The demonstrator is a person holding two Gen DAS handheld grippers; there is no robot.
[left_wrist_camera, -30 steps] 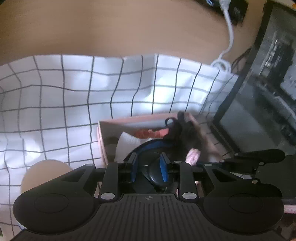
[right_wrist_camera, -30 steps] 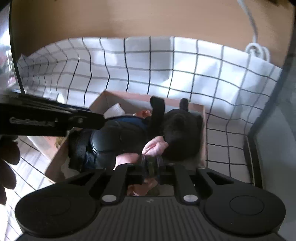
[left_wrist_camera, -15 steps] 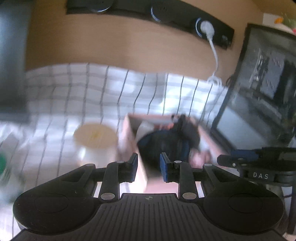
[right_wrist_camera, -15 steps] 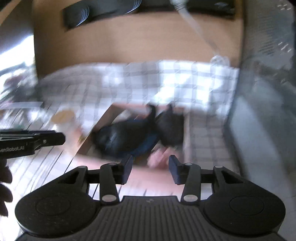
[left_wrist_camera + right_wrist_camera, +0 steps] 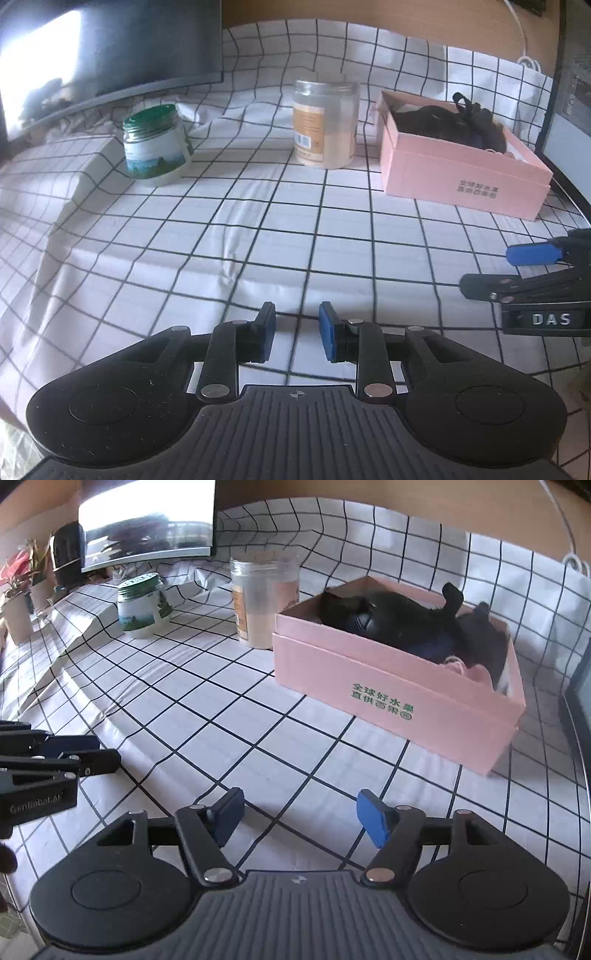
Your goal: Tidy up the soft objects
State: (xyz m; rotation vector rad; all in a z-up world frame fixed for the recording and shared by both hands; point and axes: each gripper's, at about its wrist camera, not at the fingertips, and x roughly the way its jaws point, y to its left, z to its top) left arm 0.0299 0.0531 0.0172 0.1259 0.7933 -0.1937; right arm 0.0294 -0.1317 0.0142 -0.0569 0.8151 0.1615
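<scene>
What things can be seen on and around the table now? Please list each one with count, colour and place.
pink box: one, pink, right side of the cloth, open.
dark soft objects: several, black and blue with a little pink, inside the box; exact count unclear.
clear jar: one, clear with an orange label, left of the box.
green-lidded jar: one, white and green, further left.
checked cloth: one, white with black lines, covers the table.
monitor: one, dark, back left.
left gripper: one, blue pads, empty.
right gripper: one, blue pads, just opened wider, empty.
</scene>
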